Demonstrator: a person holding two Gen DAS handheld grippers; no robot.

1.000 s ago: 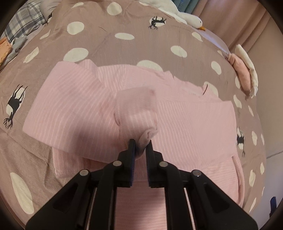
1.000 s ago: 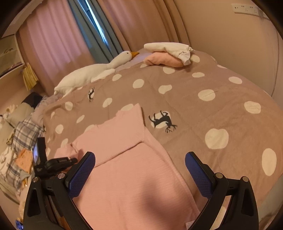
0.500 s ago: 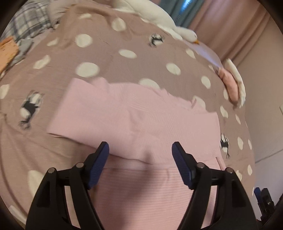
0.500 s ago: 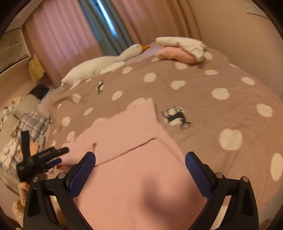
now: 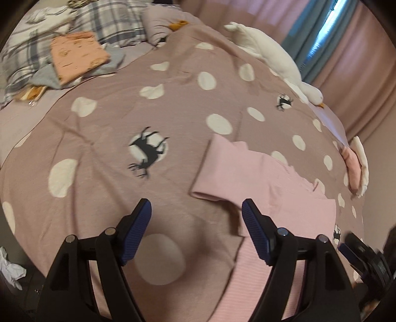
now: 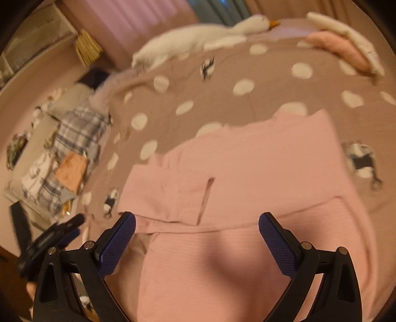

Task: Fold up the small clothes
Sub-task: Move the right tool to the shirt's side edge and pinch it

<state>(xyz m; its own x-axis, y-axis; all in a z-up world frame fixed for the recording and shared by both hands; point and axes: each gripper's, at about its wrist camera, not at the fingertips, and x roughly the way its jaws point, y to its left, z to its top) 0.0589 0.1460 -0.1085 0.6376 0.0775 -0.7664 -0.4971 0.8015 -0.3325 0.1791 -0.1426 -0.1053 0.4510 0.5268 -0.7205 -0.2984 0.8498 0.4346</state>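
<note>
1. Hovering above the bed, the left tongs (image 5: 196,213) are standing wide apart with nothing between their blue pads; bare bedspread (image 5: 123,119) is showing under them.
2. Just right of those tongs, a pink striped garment (image 5: 267,178) is lying flat on the bedspread, with a sleeve folded across its upper part.
3. The right tongs (image 6: 197,226) are also spread wide and gripping nothing, hanging over the pink striped garment (image 6: 247,173), which is filling most of that view.
4. The folded sleeve's cuff edge is sitting just beyond the left finger of the right tongs.
5. Farther out, a white toy goose (image 5: 272,54) is lying along the far edge of the bedspread (image 6: 222,74), near the curtains (image 5: 358,62).
6. A folded pink and white pile (image 5: 356,168) is resting at the bed's right edge, well apart from the garment.
7. A peach folded cloth (image 5: 76,54) is lying on plaid bedding (image 5: 106,22) at the far left.
</note>
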